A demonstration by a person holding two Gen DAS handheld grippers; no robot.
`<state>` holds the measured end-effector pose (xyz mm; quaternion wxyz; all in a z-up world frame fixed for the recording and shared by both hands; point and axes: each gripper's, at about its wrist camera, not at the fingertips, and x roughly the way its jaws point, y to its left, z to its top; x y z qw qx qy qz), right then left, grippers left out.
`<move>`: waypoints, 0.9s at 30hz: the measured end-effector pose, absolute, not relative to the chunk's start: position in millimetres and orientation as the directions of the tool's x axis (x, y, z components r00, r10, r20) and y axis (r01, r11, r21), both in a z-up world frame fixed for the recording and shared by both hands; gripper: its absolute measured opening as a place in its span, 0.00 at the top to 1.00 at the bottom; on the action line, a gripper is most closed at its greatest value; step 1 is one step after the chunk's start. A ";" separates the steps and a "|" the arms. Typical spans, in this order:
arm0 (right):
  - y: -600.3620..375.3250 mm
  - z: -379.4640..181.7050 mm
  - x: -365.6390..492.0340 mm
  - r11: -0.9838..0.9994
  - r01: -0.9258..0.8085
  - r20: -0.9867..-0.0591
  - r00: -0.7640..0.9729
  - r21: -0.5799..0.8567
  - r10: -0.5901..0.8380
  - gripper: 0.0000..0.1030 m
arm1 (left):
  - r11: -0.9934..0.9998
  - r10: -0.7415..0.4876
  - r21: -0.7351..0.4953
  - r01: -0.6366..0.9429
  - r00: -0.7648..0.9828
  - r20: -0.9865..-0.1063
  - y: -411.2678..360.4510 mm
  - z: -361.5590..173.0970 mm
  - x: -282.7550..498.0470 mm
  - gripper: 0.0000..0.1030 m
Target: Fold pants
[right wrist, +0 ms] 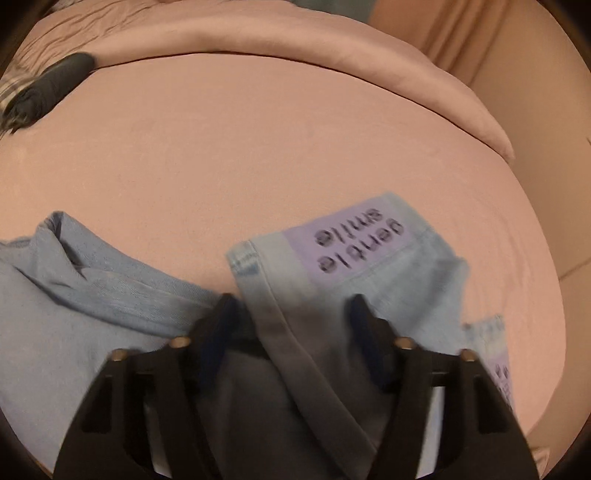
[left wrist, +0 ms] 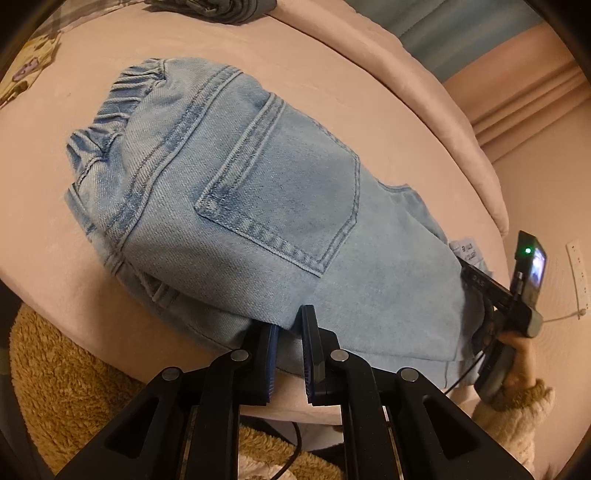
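Note:
Light blue denim pants (left wrist: 236, 192) lie folded on a pink bed (left wrist: 110, 288), back pocket up, elastic waistband at the far left. My left gripper (left wrist: 290, 332) is shut on the pants' near folded edge, its fingers narrowly apart around the cloth. My right gripper (right wrist: 291, 314) is open, and a pant leg cuff (right wrist: 332, 258) with a purple "gentle smile" label lies between its fingers. It also shows in the left wrist view (left wrist: 491, 291) at the pants' right end. The rest of the pants (right wrist: 74, 280) lies to the left.
A dark folded garment (left wrist: 221, 7) lies at the far edge of the bed; it also shows in the right wrist view (right wrist: 48, 92). A pink quilt roll (left wrist: 424, 92) borders the right side. A tan fluffy rug (left wrist: 66, 387) is below the bed's near edge.

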<state>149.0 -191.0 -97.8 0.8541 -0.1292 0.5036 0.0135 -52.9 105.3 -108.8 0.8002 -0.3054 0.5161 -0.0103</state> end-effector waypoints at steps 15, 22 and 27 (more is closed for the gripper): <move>-402.7 -5.2 22.7 0.909 0.364 -0.721 0.683 0.202 -0.113 0.89 | 0.814 -0.326 -0.488 -0.315 0.446 -0.833 125.6 -105.3 -67.2 0.92; -458.9 -74.7 -9.4 0.838 0.459 -0.826 0.563 0.296 -0.017 0.90 | 0.807 -0.324 -0.483 -0.340 0.430 -0.843 126.0 -103.7 -67.4 0.92; -455.4 -71.9 -10.6 0.806 0.469 -0.796 0.606 0.362 0.006 0.87 | 0.827 -0.300 -0.460 -0.324 0.438 -0.848 116.7 -96.8 -61.4 0.92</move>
